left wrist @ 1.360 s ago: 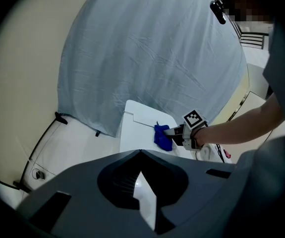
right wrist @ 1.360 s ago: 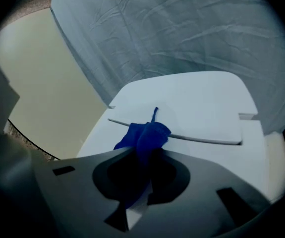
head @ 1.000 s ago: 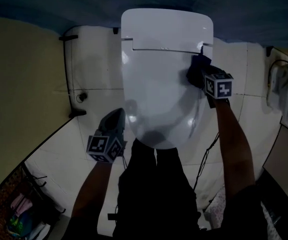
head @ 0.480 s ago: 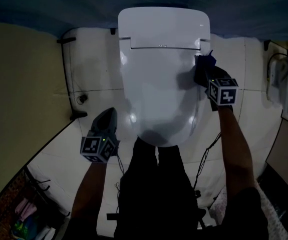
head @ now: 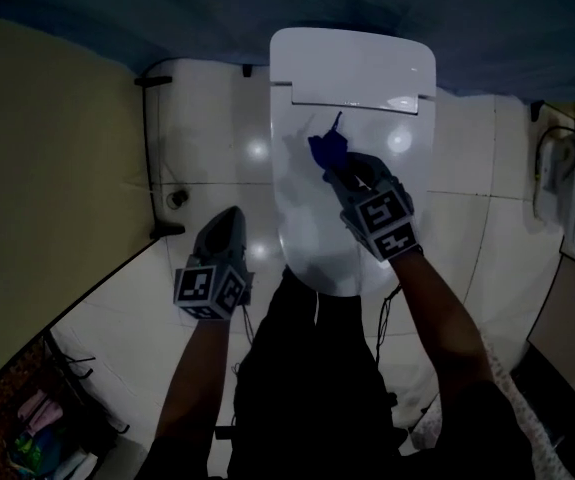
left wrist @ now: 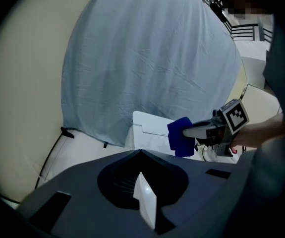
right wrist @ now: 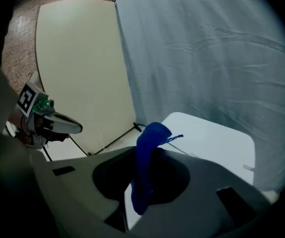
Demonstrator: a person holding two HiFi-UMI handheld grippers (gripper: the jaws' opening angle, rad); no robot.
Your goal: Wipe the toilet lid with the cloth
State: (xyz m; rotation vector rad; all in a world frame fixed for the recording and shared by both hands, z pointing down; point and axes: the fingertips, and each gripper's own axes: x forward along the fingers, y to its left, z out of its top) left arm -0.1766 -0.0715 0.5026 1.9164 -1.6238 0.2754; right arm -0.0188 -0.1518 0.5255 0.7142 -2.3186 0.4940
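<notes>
Two forearms reach out from the near edge of the head view, on either side of the person's dark trousers (head: 312,368), each hand carrying a gripper. The left gripper (head: 230,220) hangs over the white tiled floor (head: 207,148), just left of the toilet's near end and apart from it. In the left gripper view its jaws (left wrist: 141,155) meet at a point with nothing held between them.

The right gripper (head: 339,173) is farther out, above the closed white toilet lid (head: 317,228), angled toward the far left. Its jaws are clamped on a dark blue cloth (head: 327,148). In the right gripper view the cloth (right wrist: 144,167) rises out of the jaw hollow as a folded strip, with a loose thread trailing from its far tip. The cloth lies over the far half of the lid, a little left of the middle. Whether it presses on the surface cannot be told from these views. From the left gripper view the cloth (left wrist: 180,137) hangs as a blue flap off the tip of the right gripper (left wrist: 189,132), in front of the toilet.

Beyond the lid's far edge sits the white back unit (head: 352,63) of the toilet. A beige wall (head: 47,188) stands at the left, and a pale blue sheet (left wrist: 147,58) hangs at the far side behind the toilet.
</notes>
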